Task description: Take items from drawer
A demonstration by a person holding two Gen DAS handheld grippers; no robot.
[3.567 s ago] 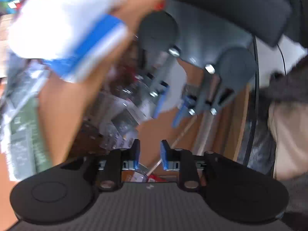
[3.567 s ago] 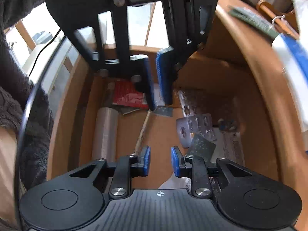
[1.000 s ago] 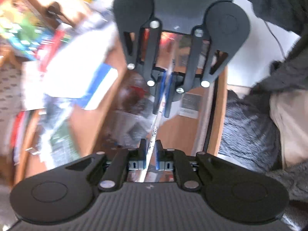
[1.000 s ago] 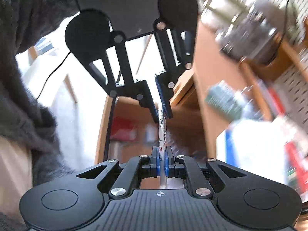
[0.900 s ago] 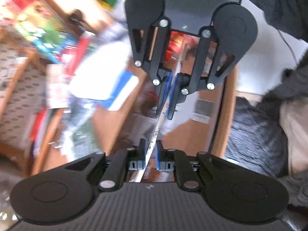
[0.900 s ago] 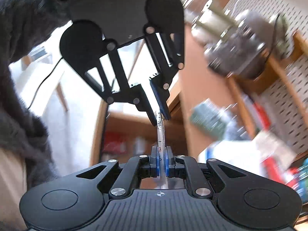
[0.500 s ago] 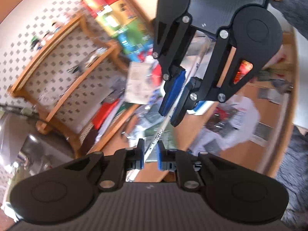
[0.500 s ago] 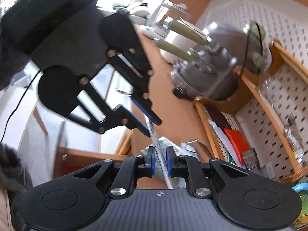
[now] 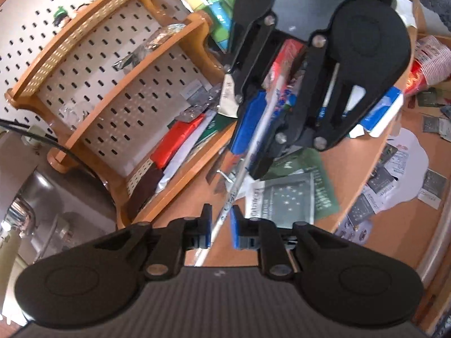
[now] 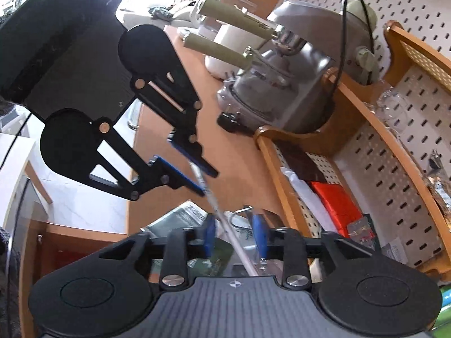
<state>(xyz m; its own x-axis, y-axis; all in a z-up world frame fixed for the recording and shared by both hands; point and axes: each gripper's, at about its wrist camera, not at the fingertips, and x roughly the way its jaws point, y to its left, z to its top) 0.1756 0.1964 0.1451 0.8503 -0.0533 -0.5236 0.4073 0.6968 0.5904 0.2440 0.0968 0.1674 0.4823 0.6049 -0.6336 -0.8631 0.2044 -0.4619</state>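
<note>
White printed plastic, thin and straight: the stick [image 9: 238,181] taken for the task is out of the wooden drawer [image 9: 400,197] and hangs slantwise above the table. In the left wrist view it runs between the blue pads of the left claw [image 9: 221,225], which stand narrowly apart, with a sliver of daylight on each side of it. Its far end passes between the fingers of the right claw [image 9: 248,160] opposite. With both claws on one stick, I judge it is being steadied at both ends for setting down. Below lies the orange-brown wooden table [image 9: 363,152], crowded with a green and silver foil packet [image 9: 296,197], a blue and white carton [image 9: 377,112] and a stack of red paper cups [image 9: 428,64]. The drawer at the right holds blister packs and white leaflets. A wooden-framed white pegboard shelf [image 9: 112,84] stands behind.

In the right wrist view the right claw's pads stand wide apart, and the stick crosses the gap touching neither, so it looks about to drop. Beyond it, a grey metal coffee machine with olive handles [image 10: 282,84] sits on the table against the pegboard wall.
</note>
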